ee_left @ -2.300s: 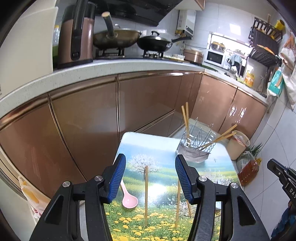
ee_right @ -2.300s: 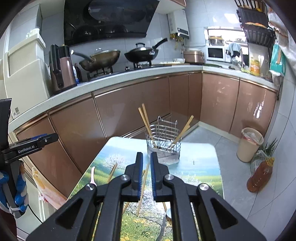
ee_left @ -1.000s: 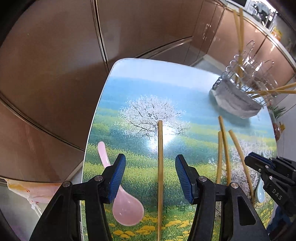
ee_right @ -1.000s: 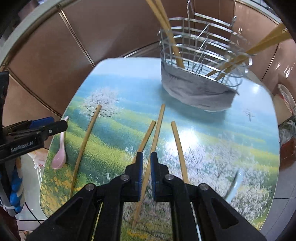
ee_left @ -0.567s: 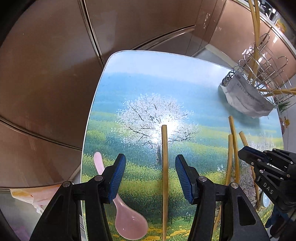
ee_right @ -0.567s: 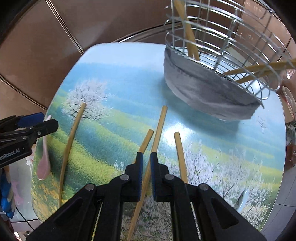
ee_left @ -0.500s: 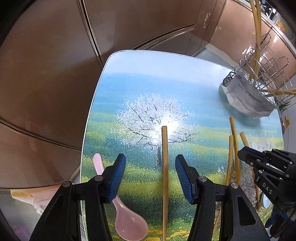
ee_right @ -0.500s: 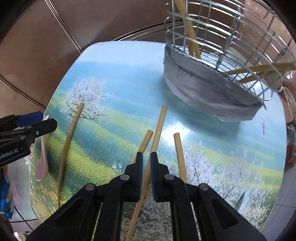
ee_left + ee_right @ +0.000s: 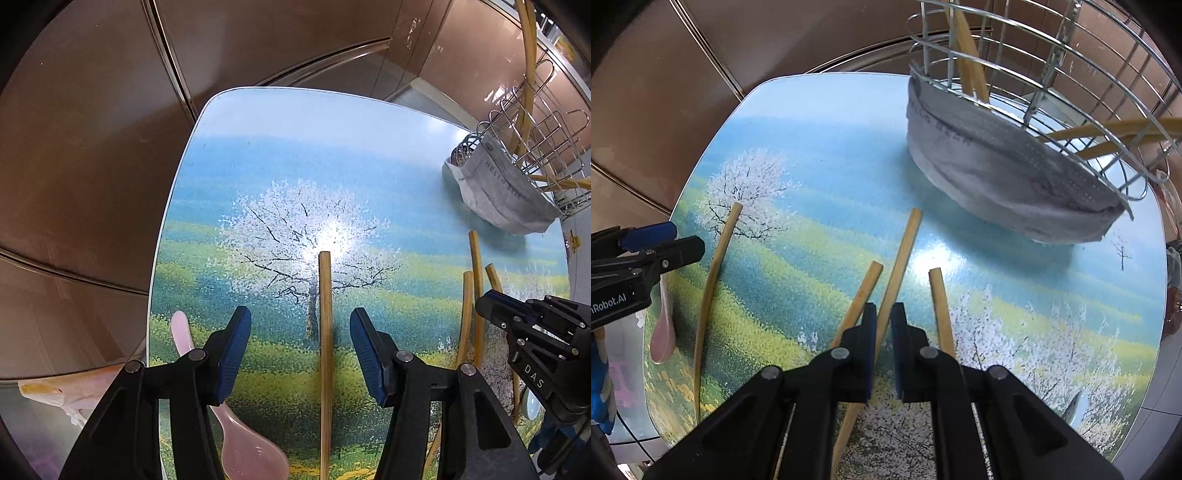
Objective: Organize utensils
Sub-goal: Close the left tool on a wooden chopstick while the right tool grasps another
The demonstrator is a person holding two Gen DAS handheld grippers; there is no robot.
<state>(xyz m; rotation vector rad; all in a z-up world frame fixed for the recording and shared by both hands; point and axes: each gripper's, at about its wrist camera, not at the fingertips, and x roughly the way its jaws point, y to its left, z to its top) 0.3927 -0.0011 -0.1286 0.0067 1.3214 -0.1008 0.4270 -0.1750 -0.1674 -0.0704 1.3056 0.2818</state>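
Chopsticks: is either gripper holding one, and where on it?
Left gripper holds nothing. Right gripper straddles the middle chopstick near midlength; grip cannot be told.

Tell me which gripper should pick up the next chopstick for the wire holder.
Probably the right gripper: its fingers already sit narrowly around the middle chopstick, close to the wire holder. The left gripper is wide open over the lone chopstick, farther away.

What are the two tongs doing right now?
Left tongs: open, straddling a chopstick.
Right tongs: nearly closed around the middle chopstick; grip unclear.
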